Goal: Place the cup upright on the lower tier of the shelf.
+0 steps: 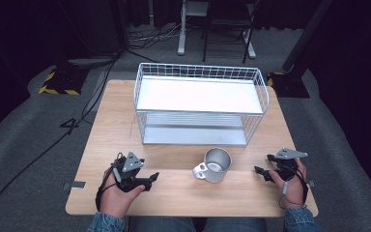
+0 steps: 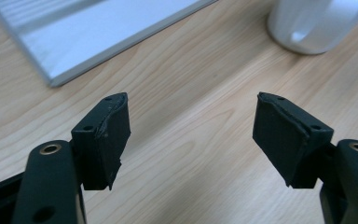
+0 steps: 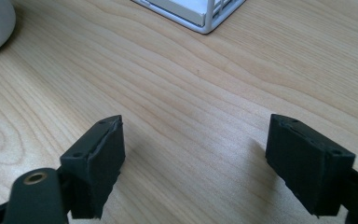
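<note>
Metal mug [image 1: 215, 165] stands upright on the wooden table [image 1: 116, 125], mouth up, handle toward your near-left, just in front of the white wire rack [image 1: 200, 104]. It sits between your grippers, apart from both. Left gripper [image 1: 152, 178] jaws spread, empty. Right gripper [image 1: 262, 166] jaws spread, empty.

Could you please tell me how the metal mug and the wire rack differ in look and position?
The mug is a small solid cup with a handle; the rack is a large open wire frame with two shelves. The mug stands between the grippers; the rack stands farther back. Both are pale metal and upright.
</note>
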A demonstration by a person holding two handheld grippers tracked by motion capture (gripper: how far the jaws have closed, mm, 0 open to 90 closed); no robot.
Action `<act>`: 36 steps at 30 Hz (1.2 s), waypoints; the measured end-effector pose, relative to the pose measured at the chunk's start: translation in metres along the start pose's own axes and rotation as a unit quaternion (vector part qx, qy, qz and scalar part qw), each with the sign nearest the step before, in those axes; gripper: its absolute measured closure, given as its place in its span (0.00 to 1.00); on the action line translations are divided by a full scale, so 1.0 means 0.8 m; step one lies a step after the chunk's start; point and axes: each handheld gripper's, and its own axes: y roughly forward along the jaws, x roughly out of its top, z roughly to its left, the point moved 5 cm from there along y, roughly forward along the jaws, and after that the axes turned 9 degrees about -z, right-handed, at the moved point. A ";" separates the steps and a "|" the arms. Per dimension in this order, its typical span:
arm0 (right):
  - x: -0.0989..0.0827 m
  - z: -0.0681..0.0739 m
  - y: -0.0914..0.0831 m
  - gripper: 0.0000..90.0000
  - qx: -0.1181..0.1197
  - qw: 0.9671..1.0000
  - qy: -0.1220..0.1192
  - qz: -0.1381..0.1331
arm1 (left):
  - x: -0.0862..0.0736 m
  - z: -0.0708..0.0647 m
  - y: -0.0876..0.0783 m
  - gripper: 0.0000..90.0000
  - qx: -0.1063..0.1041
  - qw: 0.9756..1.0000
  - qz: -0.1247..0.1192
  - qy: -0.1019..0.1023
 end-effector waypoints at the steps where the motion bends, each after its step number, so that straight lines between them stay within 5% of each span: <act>1: 0.000 0.000 0.000 0.22 0.000 1.000 0.000 0.000 | 0.002 -0.002 0.000 0.31 -0.003 1.000 -0.001 0.005; 9: 0.000 0.000 0.000 0.22 0.000 1.000 0.000 0.000 | 0.016 -0.034 0.009 0.33 -0.043 0.999 -0.016 0.017; 13: 0.000 0.000 0.000 0.22 0.000 1.000 0.000 0.000 | 0.020 -0.051 0.016 0.34 -0.072 0.997 -0.026 0.008; 25: 0.000 0.000 0.000 0.22 0.001 1.000 -0.002 0.000 | 0.028 -0.093 0.063 0.33 -0.125 0.991 -0.029 0.034; 36: 0.000 0.001 0.000 0.22 0.002 1.000 -0.002 0.000 | 0.029 -0.099 0.100 0.43 -0.125 0.991 -0.036 0.026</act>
